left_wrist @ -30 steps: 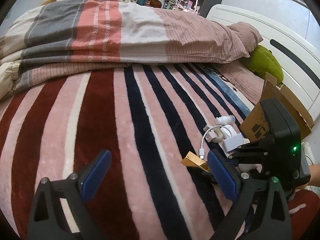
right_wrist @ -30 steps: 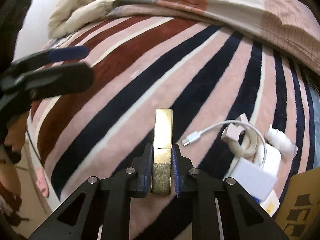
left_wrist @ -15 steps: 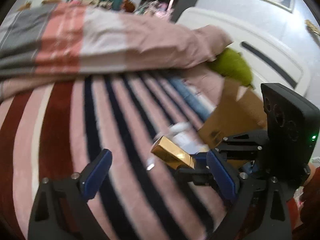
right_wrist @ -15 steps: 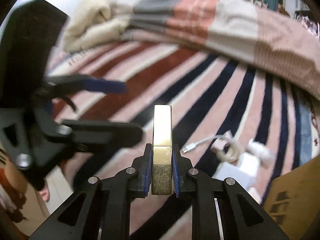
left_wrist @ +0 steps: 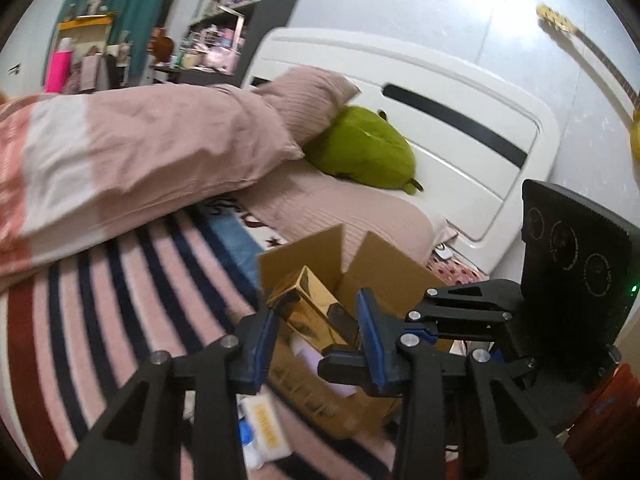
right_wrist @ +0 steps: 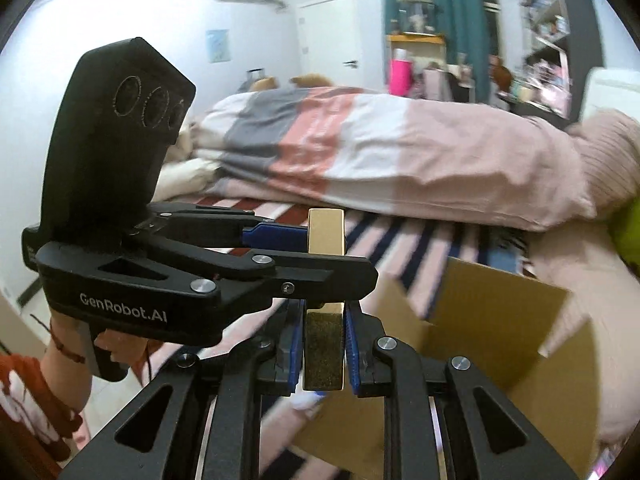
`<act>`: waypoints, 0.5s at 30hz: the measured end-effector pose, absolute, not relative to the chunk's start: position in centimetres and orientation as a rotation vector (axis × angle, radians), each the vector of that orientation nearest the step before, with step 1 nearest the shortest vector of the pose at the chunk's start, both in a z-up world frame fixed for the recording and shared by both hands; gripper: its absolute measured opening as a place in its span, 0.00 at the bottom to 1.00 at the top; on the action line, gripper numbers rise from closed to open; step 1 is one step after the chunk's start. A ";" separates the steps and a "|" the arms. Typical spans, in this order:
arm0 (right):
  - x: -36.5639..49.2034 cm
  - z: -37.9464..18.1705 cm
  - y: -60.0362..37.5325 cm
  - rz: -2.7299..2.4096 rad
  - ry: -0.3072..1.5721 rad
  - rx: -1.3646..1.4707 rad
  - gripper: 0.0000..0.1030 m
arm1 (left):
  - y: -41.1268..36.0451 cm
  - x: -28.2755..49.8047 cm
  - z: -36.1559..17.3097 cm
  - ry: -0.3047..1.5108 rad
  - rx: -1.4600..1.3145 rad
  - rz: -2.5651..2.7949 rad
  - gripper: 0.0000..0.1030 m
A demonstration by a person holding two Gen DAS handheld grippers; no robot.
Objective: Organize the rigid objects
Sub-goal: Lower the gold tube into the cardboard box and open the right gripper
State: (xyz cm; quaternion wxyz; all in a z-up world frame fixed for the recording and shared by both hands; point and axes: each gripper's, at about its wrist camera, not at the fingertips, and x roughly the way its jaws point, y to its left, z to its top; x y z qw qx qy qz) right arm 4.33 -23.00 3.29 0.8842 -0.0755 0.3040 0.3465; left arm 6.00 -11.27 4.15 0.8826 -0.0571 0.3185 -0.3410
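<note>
At the bottom of the right wrist view, the right gripper (right_wrist: 324, 344) is clamping its two blue pads on the near end of one gold box (right_wrist: 324, 240), which is standing upright in the frame. Just above, the left gripper (left_wrist: 316, 332) is crossing in from the left, held by a hand (right_wrist: 116, 344) in a red sleeve. Its jaws are closing with the far end of the same gold box between them, and the two pads appear to be meeting its sides. One of its fingers is hiding the middle of the box in the right wrist view.

Directly behind and below, one open cardboard box (left_wrist: 384, 268) is sitting on the striped blanket (left_wrist: 120, 300), its flaps standing up. A pale packet (left_wrist: 264, 428) is lying against its near wall, partly hidden by the left gripper's fingers.

Farther back, one folded duvet (left_wrist: 120, 152) is filling the left of the frame, with one pink pillow (left_wrist: 308, 100) and one green plush toy (left_wrist: 360, 152) resting against the white headboard (left_wrist: 460, 120). A guitar (left_wrist: 592, 48) is hanging at the upper right.
</note>
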 end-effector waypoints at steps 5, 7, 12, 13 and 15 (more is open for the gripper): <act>5.7 2.5 -27.0 0.641 0.694 -0.121 0.13 | -16.3 8.4 3.1 0.762 -0.075 -0.733 0.35; 6.6 1.7 -28.1 0.621 0.734 -0.105 0.13 | -17.6 9.1 2.5 0.798 -0.050 -0.730 0.35; 8.1 0.3 -29.6 0.607 0.813 -0.108 0.13 | -19.2 10.0 1.3 0.848 -0.002 -0.703 0.37; 8.3 0.1 -29.7 0.606 0.825 -0.105 0.13 | -19.5 10.0 1.2 0.846 0.020 -0.687 0.46; 8.8 -0.3 -29.8 0.581 0.850 -0.122 0.14 | -19.3 9.8 1.3 0.830 0.040 -0.668 0.63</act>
